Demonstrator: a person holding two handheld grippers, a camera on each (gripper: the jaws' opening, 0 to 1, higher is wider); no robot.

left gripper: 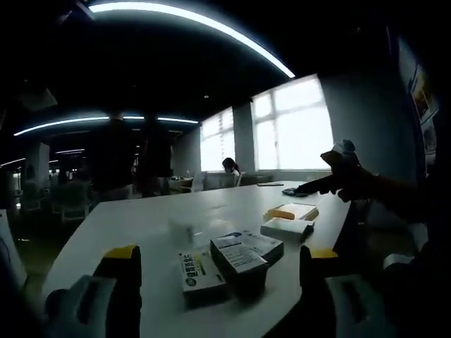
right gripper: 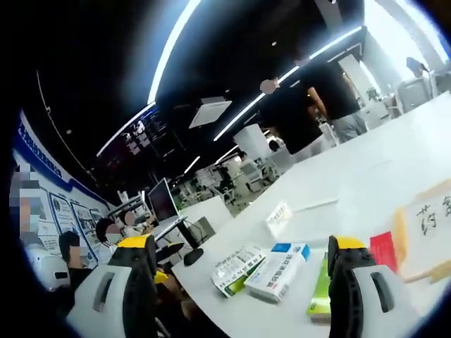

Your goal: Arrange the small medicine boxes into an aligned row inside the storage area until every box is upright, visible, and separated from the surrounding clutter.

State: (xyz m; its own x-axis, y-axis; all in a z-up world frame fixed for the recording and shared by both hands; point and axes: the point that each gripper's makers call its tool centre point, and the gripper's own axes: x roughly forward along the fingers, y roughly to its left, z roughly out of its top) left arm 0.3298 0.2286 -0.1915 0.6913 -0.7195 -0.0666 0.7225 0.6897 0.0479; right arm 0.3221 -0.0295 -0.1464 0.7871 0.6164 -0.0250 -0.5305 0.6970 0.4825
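Several small medicine boxes lie flat on the white table (left gripper: 155, 222). In the left gripper view a white-and-green box (left gripper: 201, 278) and a blue-and-white box (left gripper: 239, 259) lie close in front of my left gripper (left gripper: 222, 255), which is open with nothing between its jaws. Farther right lie a white box (left gripper: 287, 227) and an orange-edged box (left gripper: 292, 210). My right gripper (right gripper: 241, 245) is open and empty, just above a white-green box (right gripper: 236, 267), a blue-white box (right gripper: 278, 271), a green box (right gripper: 320, 290) and a red box (right gripper: 382, 250). A small white box (right gripper: 278, 217) stands farther off.
A yellow-framed sign with handwritten characters (right gripper: 430, 232) lies at the right. A dark arm holding a gripper-like shape (left gripper: 345, 176) reaches in from the right. Two people (right gripper: 310, 98) stand beyond the table; others sit near a monitor (right gripper: 162, 201). Bright windows (left gripper: 292, 127) lie behind.
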